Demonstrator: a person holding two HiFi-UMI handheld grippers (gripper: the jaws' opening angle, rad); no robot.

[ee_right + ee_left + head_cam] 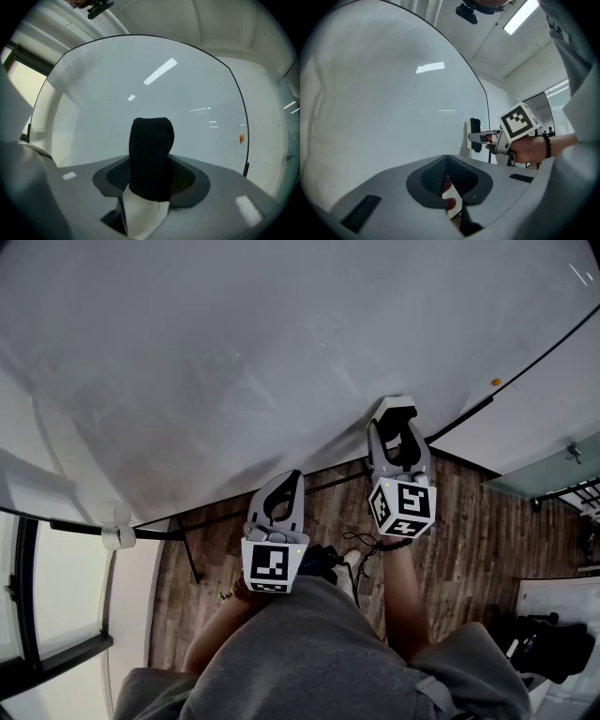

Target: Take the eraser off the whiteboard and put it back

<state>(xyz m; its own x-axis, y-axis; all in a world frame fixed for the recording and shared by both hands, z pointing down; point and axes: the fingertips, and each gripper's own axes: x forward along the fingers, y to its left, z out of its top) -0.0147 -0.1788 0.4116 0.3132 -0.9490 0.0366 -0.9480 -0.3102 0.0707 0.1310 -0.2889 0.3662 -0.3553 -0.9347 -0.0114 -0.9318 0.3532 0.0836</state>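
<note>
- The right gripper (150, 180) is clamped on the black-felt, white-bodied block eraser (151, 154). The left gripper (446, 164) has its jaws together on nothing and hangs low, apart from the large glossy white whiteboard (234, 362).
- Judged step: the eraser is at the board face near its lower edge. Move it straight, felt flat to the board, with a firm grip and no twist.
- Only 1 view, the left gripper view, shows the eraser side-on, touching or just off the board; I cannot tell which. The right gripper view shows only felt.

Eraser (151, 159) btwn R gripper (395, 426) jaws, at whiteboard (234, 352).
</note>
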